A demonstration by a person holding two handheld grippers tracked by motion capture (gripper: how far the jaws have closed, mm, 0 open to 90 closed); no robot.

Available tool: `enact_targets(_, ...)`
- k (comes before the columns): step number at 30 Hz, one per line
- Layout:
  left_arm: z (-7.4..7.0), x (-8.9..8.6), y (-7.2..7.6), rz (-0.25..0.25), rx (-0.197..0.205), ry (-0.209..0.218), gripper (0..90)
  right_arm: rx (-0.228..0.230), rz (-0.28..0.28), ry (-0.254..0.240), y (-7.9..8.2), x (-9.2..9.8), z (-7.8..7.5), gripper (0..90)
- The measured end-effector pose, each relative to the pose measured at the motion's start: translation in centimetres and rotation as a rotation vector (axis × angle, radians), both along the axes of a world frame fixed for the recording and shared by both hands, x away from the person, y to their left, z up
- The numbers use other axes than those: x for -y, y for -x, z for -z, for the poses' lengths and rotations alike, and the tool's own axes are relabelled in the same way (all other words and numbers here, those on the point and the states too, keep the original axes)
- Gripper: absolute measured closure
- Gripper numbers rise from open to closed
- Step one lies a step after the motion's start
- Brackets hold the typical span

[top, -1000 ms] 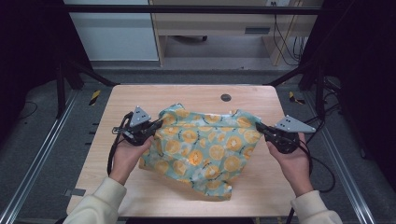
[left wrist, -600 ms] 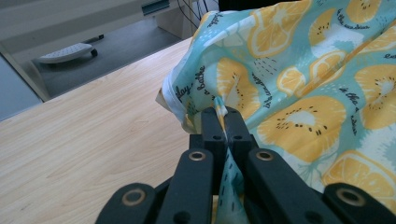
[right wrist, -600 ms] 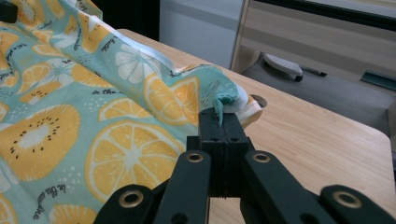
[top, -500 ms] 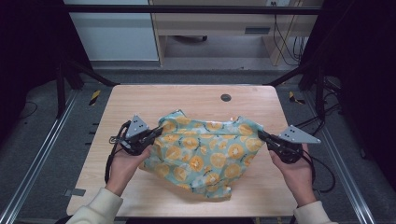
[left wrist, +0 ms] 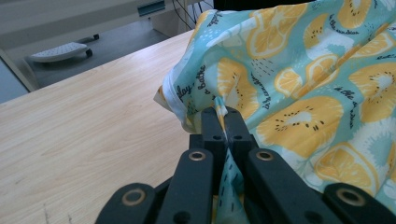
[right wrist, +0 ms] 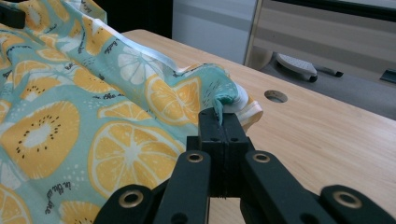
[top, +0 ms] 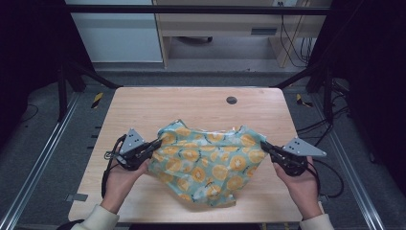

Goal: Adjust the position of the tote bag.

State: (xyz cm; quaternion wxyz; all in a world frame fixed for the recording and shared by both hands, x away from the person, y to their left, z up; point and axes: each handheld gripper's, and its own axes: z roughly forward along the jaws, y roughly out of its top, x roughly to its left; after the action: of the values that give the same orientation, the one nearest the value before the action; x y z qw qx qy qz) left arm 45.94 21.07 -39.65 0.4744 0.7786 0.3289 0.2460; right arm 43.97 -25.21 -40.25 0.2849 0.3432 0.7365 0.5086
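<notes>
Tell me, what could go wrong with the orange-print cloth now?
Each tool pinches only a thin fold at the cloth's edge: the left tool and the right tool. A hard tug might make a fold slip out. The cloth's near end hangs bunched close to the table's front edge, so it could slide over. It is also crumpled in the middle, so it may land wrinkled.

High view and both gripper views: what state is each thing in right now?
Cloth: rumpled, stretched between the two grippers, its near part lying on the table.
Left gripper: shut on the cloth's edge, a fold pinched between its jaws.
Right gripper: shut on the cloth's opposite edge.
Table: bare wood on the far half, with a round hole near the far edge.
</notes>
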Motion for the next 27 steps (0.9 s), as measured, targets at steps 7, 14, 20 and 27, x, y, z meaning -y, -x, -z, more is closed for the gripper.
enact_targets(7, 0.2, -0.5, 0.3, -0.002, -0.004, 0.0, 90.0, -0.005, -0.009, 0.0, 0.2, -0.5, 0.4, 90.0)
enact_targets(14, 0.3, -0.6, 0.4, 0.001, -0.004, -0.014, 90.0, -0.005, -0.012, 0.005, 0.3, -0.7, 0.3, 90.0)
enact_targets(20, 0.0, -0.7, 0.9, -0.002, 0.005, -0.005, 90.0, -0.004, -0.013, 0.001, 0.5, -0.7, 0.2, 90.0)
enact_targets(27, -0.7, -1.0, 1.9, 0.004, 0.028, 0.004, 90.0, 0.007, -0.017, -0.016, 1.1, -0.8, -0.6, 90.0)
